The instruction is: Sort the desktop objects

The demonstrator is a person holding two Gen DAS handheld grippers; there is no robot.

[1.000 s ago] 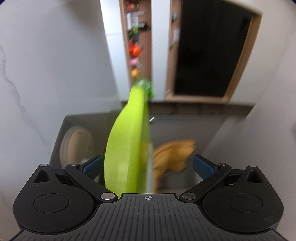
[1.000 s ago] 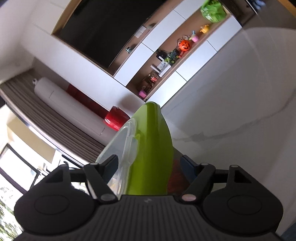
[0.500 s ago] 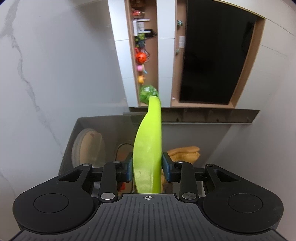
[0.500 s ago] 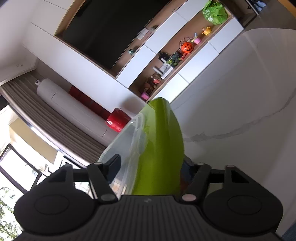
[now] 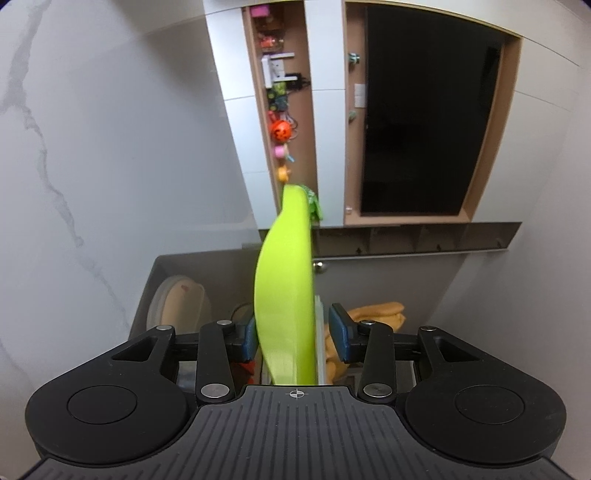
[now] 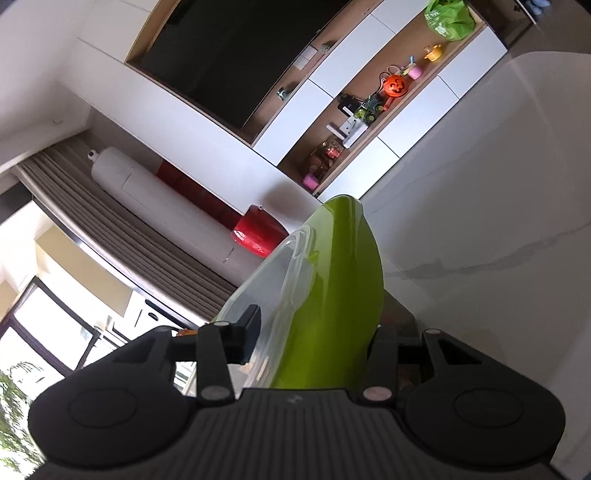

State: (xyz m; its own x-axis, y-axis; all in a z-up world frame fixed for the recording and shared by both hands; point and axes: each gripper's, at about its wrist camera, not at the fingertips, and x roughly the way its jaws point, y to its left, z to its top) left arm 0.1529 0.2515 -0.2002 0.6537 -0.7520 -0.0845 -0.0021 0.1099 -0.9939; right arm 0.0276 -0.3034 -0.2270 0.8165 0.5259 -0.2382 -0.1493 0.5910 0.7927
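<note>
Your left tool (image 5: 293, 334) is closed down tight on the green plate (image 5: 286, 295), which stands on edge between the blue pads at the lower centre of the left wrist view, its rim running up toward the middle of the frame; the left pad sits against the green face, while a thin clear edge shows between the plate and the right pad. Behind it, lower left, a round beige container (image 5: 181, 310) leans inside a grey bin (image 5: 147, 295), and an orange cloth (image 5: 376, 314) bunches at lower right of the plate. In the right wrist view your right tool (image 6: 314, 332) is closing around the same green plate (image 6: 332, 295) together with a clear plastic lid (image 6: 266, 291) lying against its left face; the left finger (image 6: 247, 339) is touching the clear lid, while the right finger is hidden behind the plate, so I cannot tell whether it presses yet. The white marbled bench (image 6: 498, 221) fills the right side of that frame. Far off in the upper part, a shelf holds an orange pumpkin toy (image 6: 397, 85) and a green bag (image 6: 448, 18), with a dark screen (image 6: 229, 55) to the upper left.
</note>
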